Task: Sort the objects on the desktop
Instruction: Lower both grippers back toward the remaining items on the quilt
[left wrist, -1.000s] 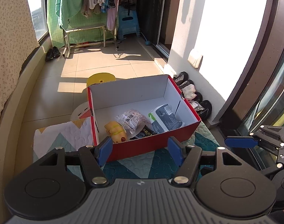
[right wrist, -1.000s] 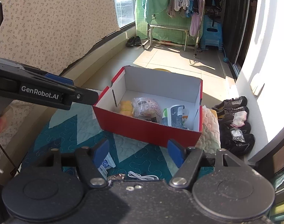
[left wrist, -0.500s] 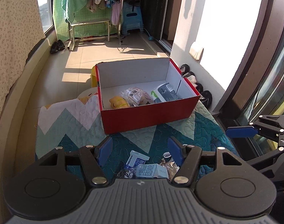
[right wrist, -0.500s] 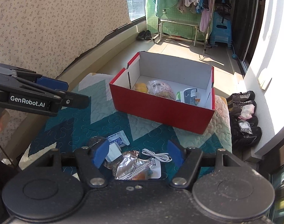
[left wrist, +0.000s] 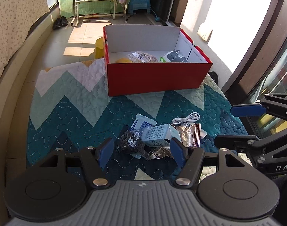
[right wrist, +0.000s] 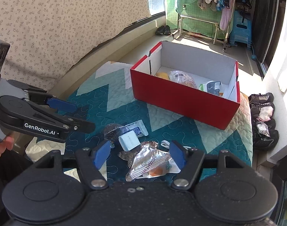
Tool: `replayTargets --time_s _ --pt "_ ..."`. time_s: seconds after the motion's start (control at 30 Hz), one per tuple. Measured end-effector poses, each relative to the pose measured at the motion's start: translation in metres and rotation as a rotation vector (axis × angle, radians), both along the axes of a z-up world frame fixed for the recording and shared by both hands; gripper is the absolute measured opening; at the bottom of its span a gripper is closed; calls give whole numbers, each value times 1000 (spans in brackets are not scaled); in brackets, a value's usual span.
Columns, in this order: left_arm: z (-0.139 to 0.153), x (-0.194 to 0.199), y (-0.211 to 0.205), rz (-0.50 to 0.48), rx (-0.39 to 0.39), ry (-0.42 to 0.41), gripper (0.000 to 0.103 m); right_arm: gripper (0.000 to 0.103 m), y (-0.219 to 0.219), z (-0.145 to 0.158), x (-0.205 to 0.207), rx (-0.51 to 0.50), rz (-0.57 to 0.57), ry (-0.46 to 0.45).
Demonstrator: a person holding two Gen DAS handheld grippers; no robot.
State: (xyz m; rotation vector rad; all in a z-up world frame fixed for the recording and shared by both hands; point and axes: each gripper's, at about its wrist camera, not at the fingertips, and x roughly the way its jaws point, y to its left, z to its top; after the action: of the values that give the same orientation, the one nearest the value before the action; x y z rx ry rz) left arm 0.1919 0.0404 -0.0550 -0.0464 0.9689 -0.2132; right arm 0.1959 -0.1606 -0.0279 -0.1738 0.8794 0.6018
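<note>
- From my remote station I see a teal and white chevron-quilted cloth (left wrist: 71, 113) covering the work surface.
- A beige floral-print curtain (right wrist: 49, 22) hangs along the window side.
- A metal drying rack with hanging laundry (right wrist: 215, 5) stands at the sunlit far end.
- Stacked blue plastic stools (right wrist: 241, 28) sit beside the rack.
- Dark sneakers (right wrist: 264, 116) line the white wall.
- A yellow plastic stool (left wrist: 99, 48) stands behind the quilt.

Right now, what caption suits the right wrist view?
Open hand-held gripper above a foil packet, red box beyond.
</note>
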Motion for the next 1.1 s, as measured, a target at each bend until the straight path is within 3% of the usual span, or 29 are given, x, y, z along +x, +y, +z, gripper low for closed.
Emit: replayTargets --time_s 0.07,0.2,0.33,1.1 --pt "-9 -1 1 -2 -4 19 84 70 1 -3 2 2 3 7" --pt "-20 -1 3 -9 -24 39 86 70 2 -9 10 -8 0 21" --pt "-31 3 2 -21 -36 54 99 70 7 -16 14 -24 17 26" --pt "-100 47 9 -134 -55 128 100 70 46 -63 57 -45 78 145"
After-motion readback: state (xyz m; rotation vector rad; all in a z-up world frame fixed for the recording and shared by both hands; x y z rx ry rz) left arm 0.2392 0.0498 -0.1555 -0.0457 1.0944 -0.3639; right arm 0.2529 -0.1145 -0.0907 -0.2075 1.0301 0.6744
